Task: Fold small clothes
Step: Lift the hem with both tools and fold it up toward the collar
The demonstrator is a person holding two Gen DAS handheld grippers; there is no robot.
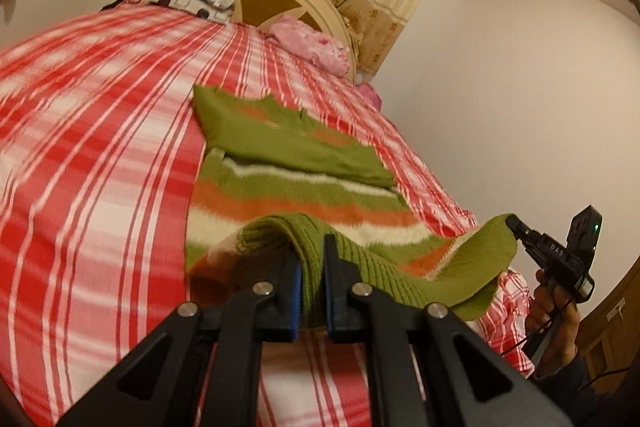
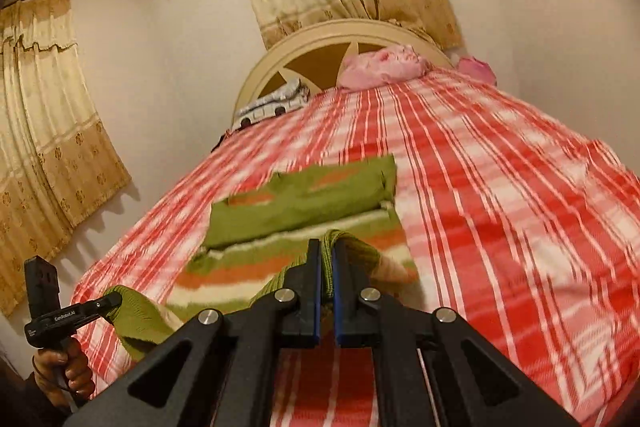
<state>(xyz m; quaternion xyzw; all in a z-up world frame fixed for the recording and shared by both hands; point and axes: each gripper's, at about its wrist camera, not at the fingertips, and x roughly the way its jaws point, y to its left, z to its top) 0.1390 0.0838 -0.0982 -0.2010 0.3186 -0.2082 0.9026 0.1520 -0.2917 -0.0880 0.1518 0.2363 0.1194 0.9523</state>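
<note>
Bed (image 1: 100,147) — sweater (image 1: 280,163) | hem pinched: left fingers (image 1: 288,279), right fingers (image 2: 316,267)

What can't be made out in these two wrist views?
- Sweater hem under the left hand-held gripper: left wrist view, hidden by its own fingers.
- Checked bedspread: blurred in both views.
- Patterned cloth by the headboard: too small to identify.
- Hand on the right hand-held gripper: left wrist view, cut by the edge.

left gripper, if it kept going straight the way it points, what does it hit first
Beyond the ribbed hem it is shut on, the left gripper would probably meet the striped sweater lying on the plaid bedspread first; depth is hard to judge.
</note>
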